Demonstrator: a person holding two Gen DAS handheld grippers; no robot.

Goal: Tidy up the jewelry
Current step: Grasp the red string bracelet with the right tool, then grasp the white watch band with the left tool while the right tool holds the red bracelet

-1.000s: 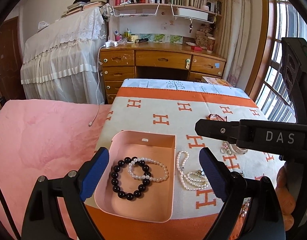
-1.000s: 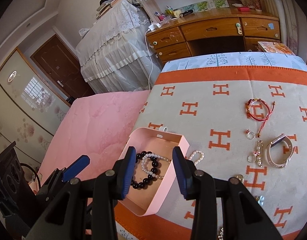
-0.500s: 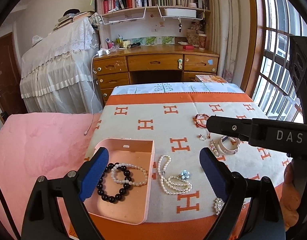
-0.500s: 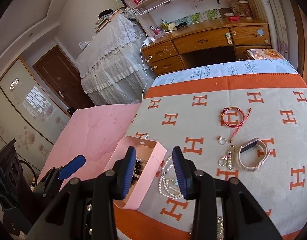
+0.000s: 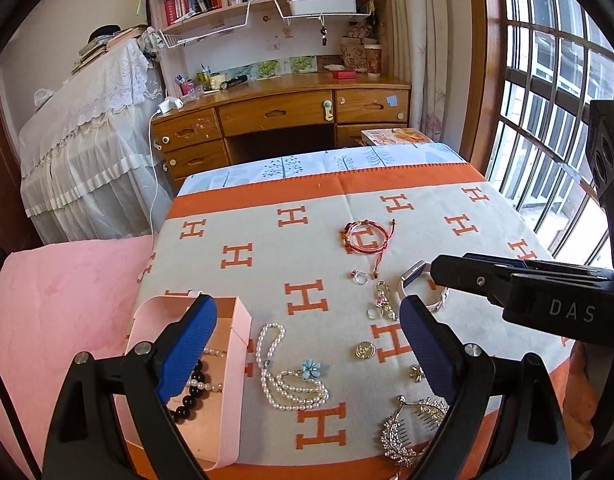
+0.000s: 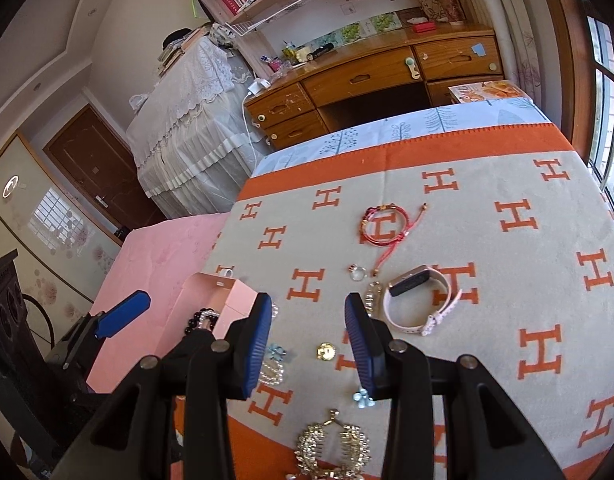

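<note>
Swings both views off to the right since a second ago! Leaves the pink box (image 5: 231, 400) at the left edge of the left wrist view now, no longer centred, half hidden behind a blue pad. Keeps the black bead bracelet (image 5: 187, 400) and the pearl bracelet (image 5: 205, 384) inside that box, so counts two pieces as already sorted.

Frames the pearl necklace (image 5: 295, 390) between the wide-open left tongs (image 5: 307, 312), with nothing touched and nothing held. Shows the right tongs (image 6: 309, 304) parted about a third of the way, just as a second ago, empty too, hanging above a small gold disc (image 6: 326, 351) on the blanket (image 5: 267, 280) over the worktop.

Reads as a hunt for the next piece: probably the necklace or the disc, both just beside the box.

Spots plenty left loose: red cord bracelet (image 5: 365, 236), ring (image 5: 361, 277), pink-strapped watch (image 6: 419, 300), blue flower charm (image 5: 310, 369), sparkly hair comb (image 5: 411, 428). Puts the job well short of done.

For writing: reads "DAS" (image 5: 571, 312) in pale capitals on the side of the right tongs' black body, and orange "H" motifs repeated across the blanket. Cannot make out the book spines on the shelf.
</note>
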